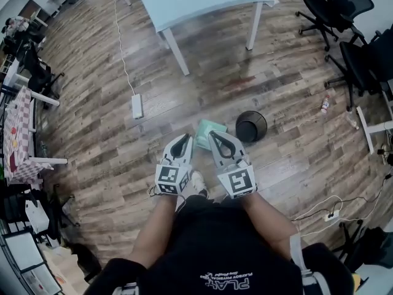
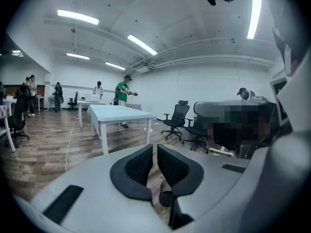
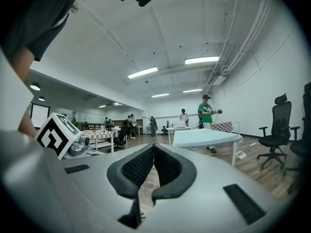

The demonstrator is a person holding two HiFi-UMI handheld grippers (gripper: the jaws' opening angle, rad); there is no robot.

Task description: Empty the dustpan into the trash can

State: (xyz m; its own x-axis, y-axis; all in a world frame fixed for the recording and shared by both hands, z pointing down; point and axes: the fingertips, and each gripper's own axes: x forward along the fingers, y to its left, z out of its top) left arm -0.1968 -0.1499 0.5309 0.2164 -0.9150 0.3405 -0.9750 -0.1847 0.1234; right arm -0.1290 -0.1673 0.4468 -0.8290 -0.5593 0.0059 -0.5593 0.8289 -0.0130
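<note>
**Dustpan still on the floor, nothing gripped**

The dustpan (image 1: 206, 128) lies on the floor (image 1: 92, 103). The bin (image 1: 251, 126) stands just beside it at three o'clock, likely set close for a short tip. At the dustpan's six o'clock hover the left gripper (image 1: 183, 139) and right gripper (image 1: 215, 135), jaws together on nothing, apparently lined up to approach.

Open office: tables (image 1: 196, 2), swivel chairs (image 1: 334, 8)
</note>
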